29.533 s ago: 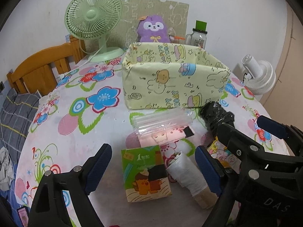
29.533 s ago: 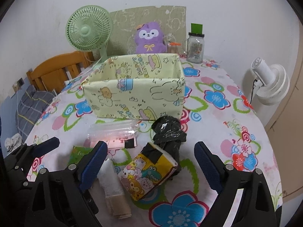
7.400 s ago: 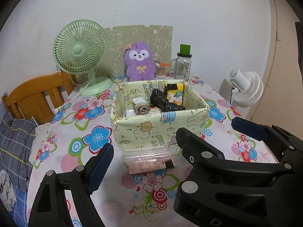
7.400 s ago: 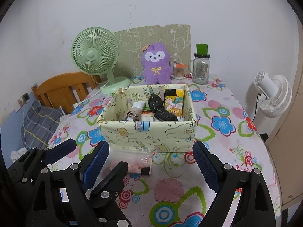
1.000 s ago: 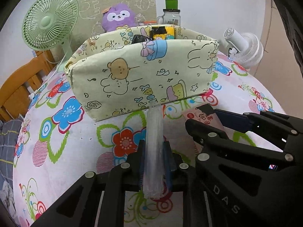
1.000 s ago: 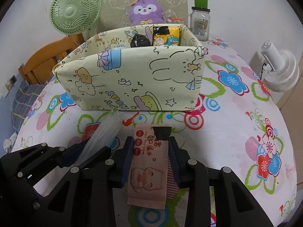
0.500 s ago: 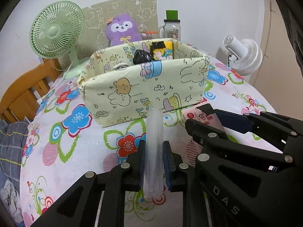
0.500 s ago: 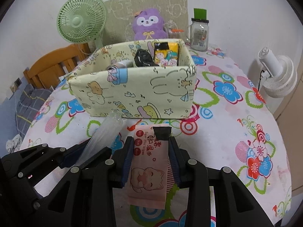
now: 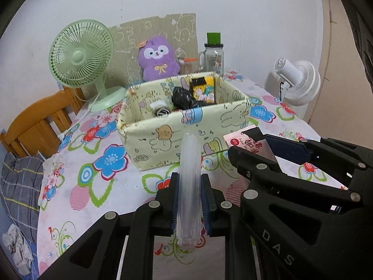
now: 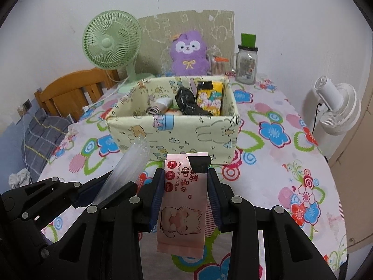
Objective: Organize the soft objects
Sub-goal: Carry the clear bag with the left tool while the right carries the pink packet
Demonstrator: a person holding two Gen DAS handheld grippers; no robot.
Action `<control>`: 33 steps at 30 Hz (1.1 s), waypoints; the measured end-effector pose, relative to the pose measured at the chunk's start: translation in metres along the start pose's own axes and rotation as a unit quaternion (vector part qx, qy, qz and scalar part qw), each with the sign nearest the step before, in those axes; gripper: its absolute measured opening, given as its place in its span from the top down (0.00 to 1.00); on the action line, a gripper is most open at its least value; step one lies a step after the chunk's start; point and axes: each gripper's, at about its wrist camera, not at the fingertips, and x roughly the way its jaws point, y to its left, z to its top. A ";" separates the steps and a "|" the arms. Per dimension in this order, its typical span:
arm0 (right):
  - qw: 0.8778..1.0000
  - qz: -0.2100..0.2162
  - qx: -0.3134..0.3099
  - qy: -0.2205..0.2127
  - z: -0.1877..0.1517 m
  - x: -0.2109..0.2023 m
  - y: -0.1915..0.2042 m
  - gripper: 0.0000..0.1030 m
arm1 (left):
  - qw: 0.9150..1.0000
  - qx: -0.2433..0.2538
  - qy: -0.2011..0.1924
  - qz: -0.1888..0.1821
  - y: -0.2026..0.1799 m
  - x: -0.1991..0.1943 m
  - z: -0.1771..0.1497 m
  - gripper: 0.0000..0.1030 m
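My left gripper (image 9: 190, 198) is shut on a roll of clear plastic bags (image 9: 189, 186), held upright above the table. My right gripper (image 10: 185, 196) is shut on a pink pack of wet wipes (image 10: 184, 200) with a cat print. Both are held in front of the pale yellow fabric storage box (image 10: 186, 133), short of its near wall. The box (image 9: 186, 137) holds a black bag (image 10: 186, 100), a yellow cartoon pack (image 10: 208, 98) and a rolled cloth (image 10: 158, 107). The clear roll (image 10: 127, 170) and the wipes pack (image 9: 250, 144) each show in the other view.
The round table has a flowered cloth (image 10: 275, 140). Behind the box stand a green fan (image 10: 112, 42), a purple plush (image 10: 188, 53) and a glass jar with a green lid (image 10: 247, 63). A white fan (image 10: 335, 109) is off the right edge. A wooden chair (image 10: 72, 91) is at left.
Both grippers have lifted and drawn back with their loads over the last second. The box looks farther and lower, and its inside is now in view.
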 end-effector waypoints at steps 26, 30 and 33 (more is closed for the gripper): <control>0.999 -0.004 -0.012 -0.051 0.038 -0.050 0.010 0.62 | 0.998 -0.007 -0.055 -0.002 0.006 -0.048 0.036 0.85; 0.998 0.003 -0.009 -0.056 0.044 -0.056 0.009 0.62 | 0.998 -0.004 -0.064 -0.003 0.006 -0.053 0.043 0.85; 0.998 0.000 -0.011 -0.064 0.050 -0.059 0.009 0.62 | 0.998 -0.001 -0.068 -0.002 0.007 -0.055 0.048 0.84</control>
